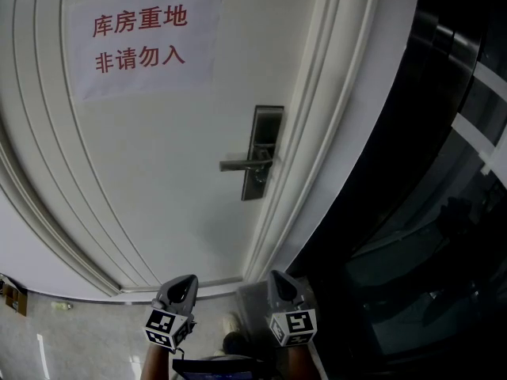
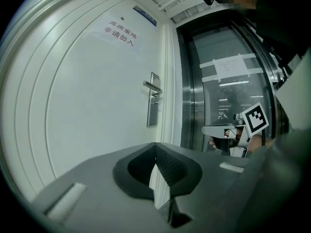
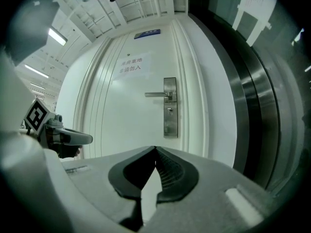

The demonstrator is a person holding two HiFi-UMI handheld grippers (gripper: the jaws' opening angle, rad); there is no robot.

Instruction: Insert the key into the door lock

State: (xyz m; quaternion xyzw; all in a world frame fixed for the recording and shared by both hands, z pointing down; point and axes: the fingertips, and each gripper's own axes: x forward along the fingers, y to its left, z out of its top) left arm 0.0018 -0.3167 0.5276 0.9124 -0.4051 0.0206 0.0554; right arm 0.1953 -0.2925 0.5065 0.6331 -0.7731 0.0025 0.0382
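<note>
Meeting at their tips, the dark ribbed pads [image 3: 167,171] of the right gripper [image 3: 155,149] are closed, and no key shows between them in any view. The left gripper [image 2: 155,145] is likewise closed on nothing visible. Straight ahead of the right jaws and slightly above, well apart, stands the brushed-steel lock plate [image 3: 170,108] on the white panelled door [image 3: 121,125]. Its long axis is upright, its lever handle [image 3: 158,94] points left, and the keyhole [image 3: 169,110] sits just beneath. The right gripper faces it squarely and the left obliquely, so the right seems better placed.
</note>
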